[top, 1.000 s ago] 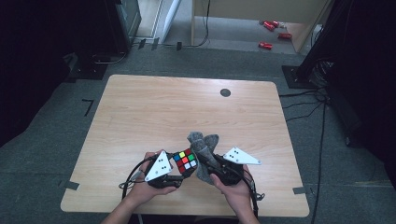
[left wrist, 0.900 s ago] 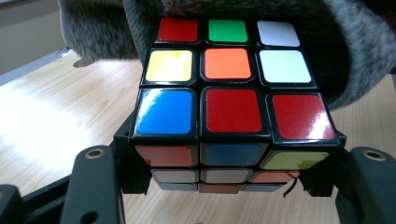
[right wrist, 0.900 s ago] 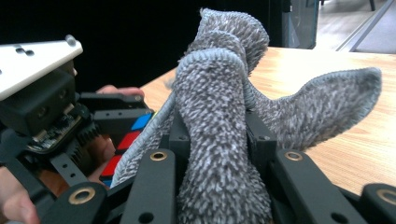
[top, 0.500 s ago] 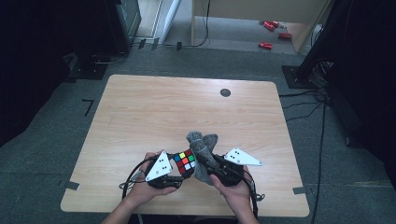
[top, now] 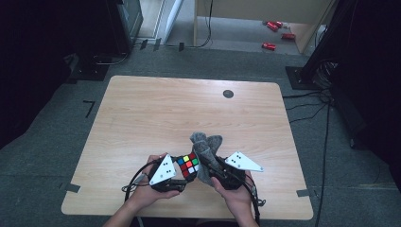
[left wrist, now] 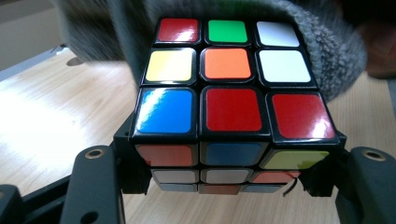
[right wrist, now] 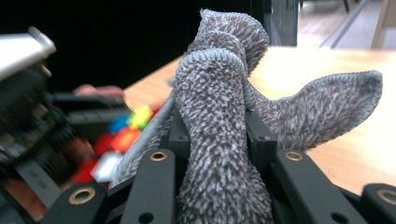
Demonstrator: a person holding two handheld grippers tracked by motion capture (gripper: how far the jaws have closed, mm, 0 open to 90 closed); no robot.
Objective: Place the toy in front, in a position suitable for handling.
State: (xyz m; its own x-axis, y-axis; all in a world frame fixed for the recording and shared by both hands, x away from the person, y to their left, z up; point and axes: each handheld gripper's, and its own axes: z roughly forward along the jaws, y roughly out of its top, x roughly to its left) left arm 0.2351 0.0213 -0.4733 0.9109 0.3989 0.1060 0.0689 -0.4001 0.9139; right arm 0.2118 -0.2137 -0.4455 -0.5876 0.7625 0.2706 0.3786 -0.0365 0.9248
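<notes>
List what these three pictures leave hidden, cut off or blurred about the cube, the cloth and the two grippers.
- Cube: far faces hidden by its own body and the cloth behind it, left gripper view.
- Cloth: lower end cut off by the bottom edge, right gripper view.
- Left gripper: blurred, right gripper view.
- Right gripper: jaws covered by cloth, high view.
- Red items on the floor: too small to identify, high view.
</notes>
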